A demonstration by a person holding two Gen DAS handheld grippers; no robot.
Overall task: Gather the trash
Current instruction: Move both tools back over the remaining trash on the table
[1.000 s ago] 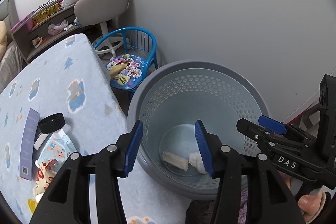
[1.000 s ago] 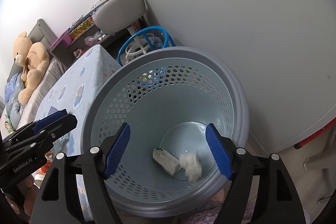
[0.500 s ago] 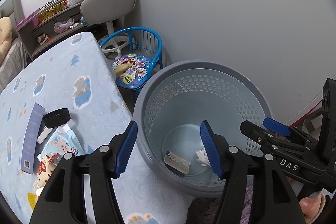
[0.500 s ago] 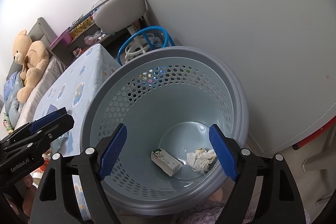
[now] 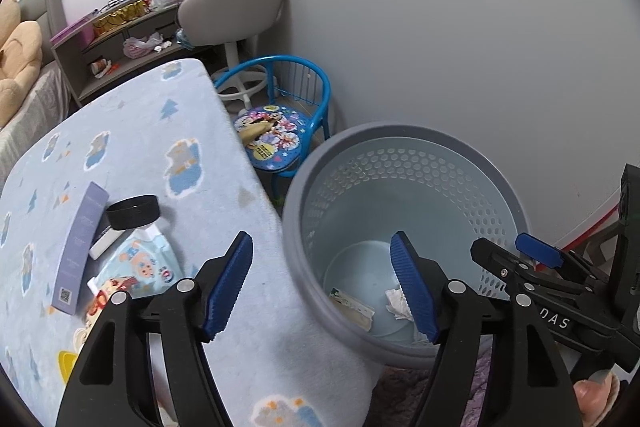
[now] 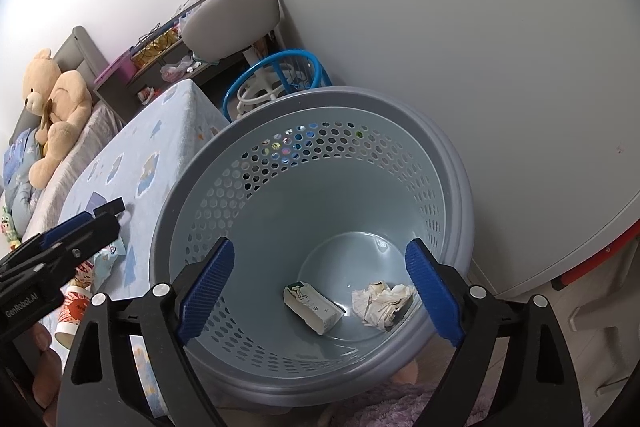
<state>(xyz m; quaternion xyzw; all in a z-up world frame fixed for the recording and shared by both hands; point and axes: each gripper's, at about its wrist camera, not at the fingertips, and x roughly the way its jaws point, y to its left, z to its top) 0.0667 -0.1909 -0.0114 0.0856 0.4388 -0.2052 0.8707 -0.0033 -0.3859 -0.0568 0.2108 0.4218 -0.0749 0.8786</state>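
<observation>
A grey perforated waste basket [image 6: 460, 187] [image 5: 296, 195] stands on the floor beside the table. At its bottom lie a small white carton [image 6: 314, 305] [image 5: 352, 309] and a crumpled paper wad [image 6: 380, 301] [image 5: 396, 303]. My right gripper [image 6: 320, 291] hangs over the basket mouth, jaws opening, nothing between them. My left gripper [image 5: 322, 287] straddles the basket's near rim and the table edge, jaws opening and empty too. More trash lies on the table: a purple box [image 5: 78, 247], a black lid [image 5: 132, 211] and a printed wrapper [image 5: 140, 267].
The table wears a light blue cloth with cloud prints [image 5: 132, 147]. A small blue child's chair [image 5: 288, 131] and a grey swivel chair [image 5: 232, 11] stand behind the basket. A white cabinet wall [image 5: 460, 47] is at the right. A teddy bear [image 6: 52, 95] lies on a bed.
Both grippers' jaws have spread wider. The paper wad and the carton have settled on the basket floor. The left wrist view has shifted left, showing more of the table.
</observation>
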